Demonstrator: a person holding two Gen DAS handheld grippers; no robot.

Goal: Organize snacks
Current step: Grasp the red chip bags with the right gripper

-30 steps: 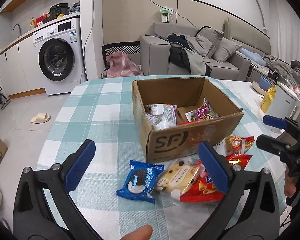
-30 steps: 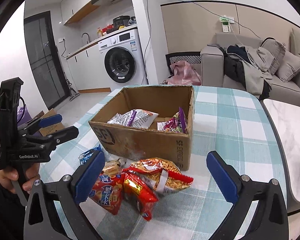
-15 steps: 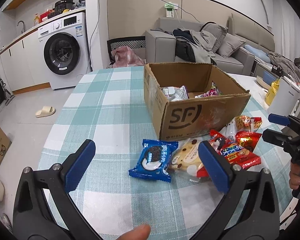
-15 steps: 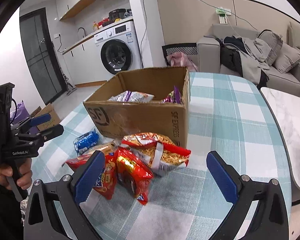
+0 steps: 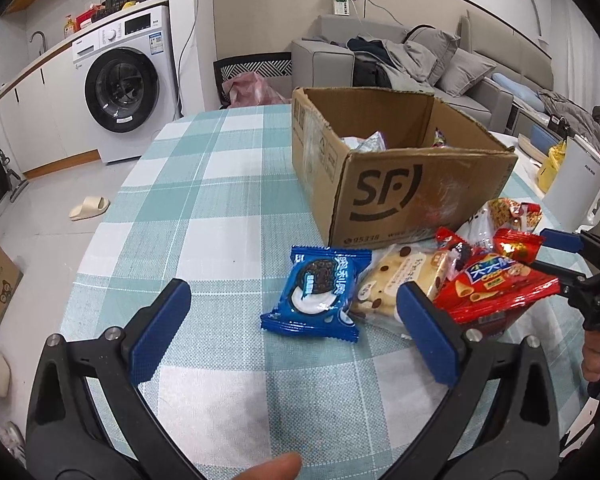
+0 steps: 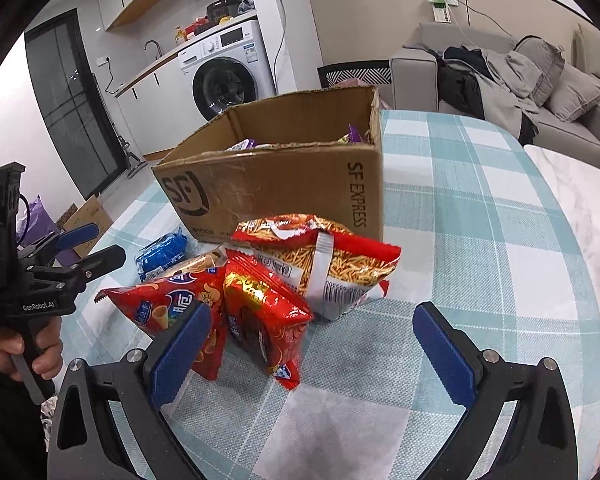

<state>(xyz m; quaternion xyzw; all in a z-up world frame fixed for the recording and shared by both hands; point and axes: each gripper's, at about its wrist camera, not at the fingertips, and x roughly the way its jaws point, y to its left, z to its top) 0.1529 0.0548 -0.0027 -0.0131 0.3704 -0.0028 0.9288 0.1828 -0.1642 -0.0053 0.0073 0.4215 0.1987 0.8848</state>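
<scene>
Two grippers hover over the teal-and-white checked tablecloth (image 5: 228,208), both with their blue-padded jaws spread wide and nothing between them. The left gripper (image 5: 290,332) sits at six o'clock of the left wrist view, with the blue cookie packet (image 5: 320,290) just ahead at twelve o'clock of its gap. Touching that packet's right edge lies a cream chocolate-chip cake wrapper (image 5: 400,280), and at three o'clock of that a red crinkled snack bag (image 5: 500,286). The open brown cardboard box marked SF (image 6: 284,184) stands beyond the pile, toward one o'clock, with several packets inside it. In the right wrist view the right gripper (image 6: 312,352) frames a small red foil packet (image 6: 264,316); a red bag of thin sticks (image 6: 324,264) leans behind it, close against the box front.
</scene>
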